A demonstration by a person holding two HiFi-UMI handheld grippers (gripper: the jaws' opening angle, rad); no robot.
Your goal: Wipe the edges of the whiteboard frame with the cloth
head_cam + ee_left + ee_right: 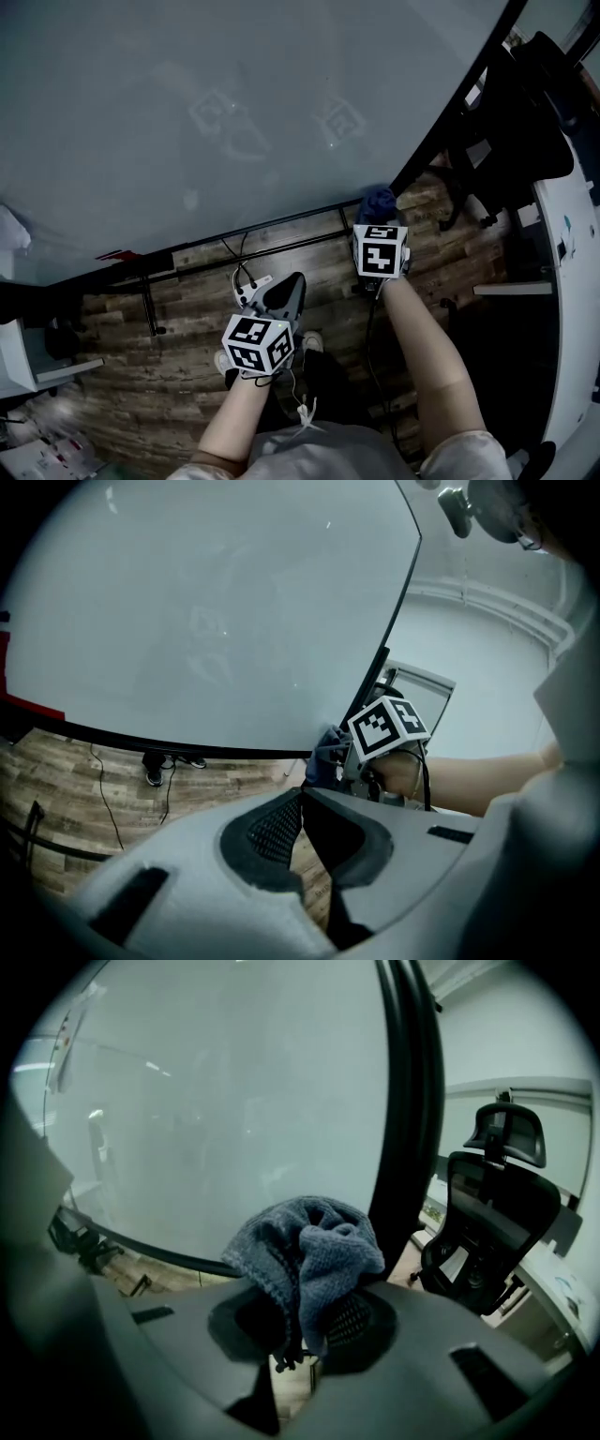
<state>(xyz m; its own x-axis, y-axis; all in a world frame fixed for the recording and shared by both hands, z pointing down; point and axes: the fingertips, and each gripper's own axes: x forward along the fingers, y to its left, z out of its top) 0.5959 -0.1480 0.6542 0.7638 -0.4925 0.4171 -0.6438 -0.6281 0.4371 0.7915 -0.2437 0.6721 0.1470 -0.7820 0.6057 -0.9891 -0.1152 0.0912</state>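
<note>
Now mid-wipe, I judge: right tongs clenched on cloth, bunched beyond tips at lower corner of whiteboard frame. Left tongs closed, empty, idle alongside. Next I need steady pressure, sliding along edge.

Setting: an office, as I read it through the rig.
Items noted:
- large whiteboard in a black frame
- black high-back swivel chair with headrest
- white desk beside the chair
- wood-plank floor with a loose cable trailing across it
</note>
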